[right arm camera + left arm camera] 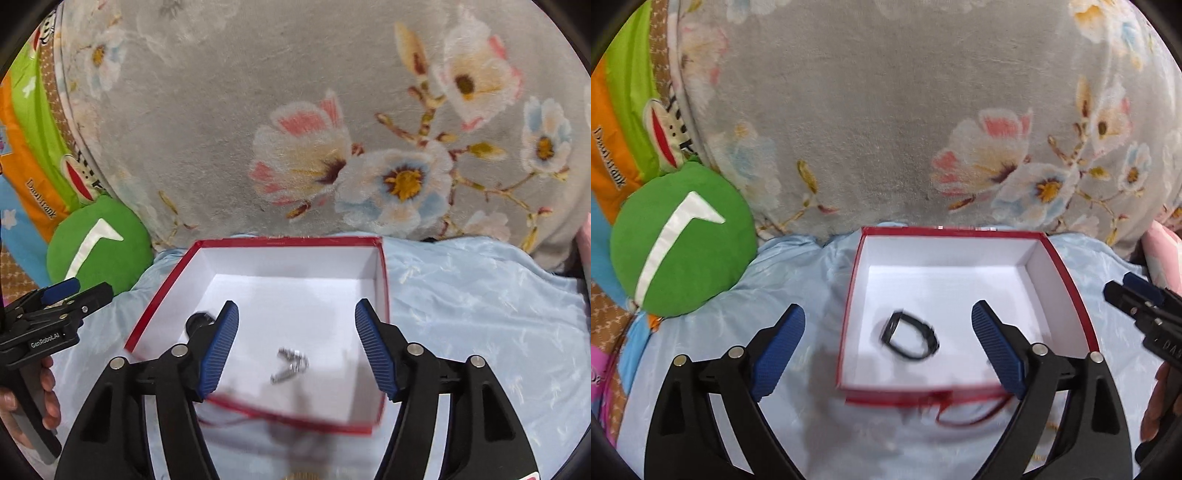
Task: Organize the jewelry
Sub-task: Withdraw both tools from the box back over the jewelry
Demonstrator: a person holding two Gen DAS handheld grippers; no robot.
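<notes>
The red box (1067, 280) holds a black bracelet (910, 338) and silver jewelry (291, 363).

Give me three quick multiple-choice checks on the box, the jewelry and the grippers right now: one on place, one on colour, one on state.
1. Where is the black ring-shaped piece?
A. On the blue cloth beside the box
B. On the white floor of the box
C. Between the left gripper's pads

2. What colour is the outside of the box?
A. Red
B. Green
C. Grey

3. How does the right gripper stand?
A. Shut on the silver piece
B. Shut on the box rim
C. Open, holding nothing

Answers:
1 B: the left wrist view shows it lying inside the box, clear of the left gripper.
2 A: the rim and outer walls are red, the lining white.
3 C: its pads stand wide apart, and the silver piece lies loose on the box floor between them.
</notes>
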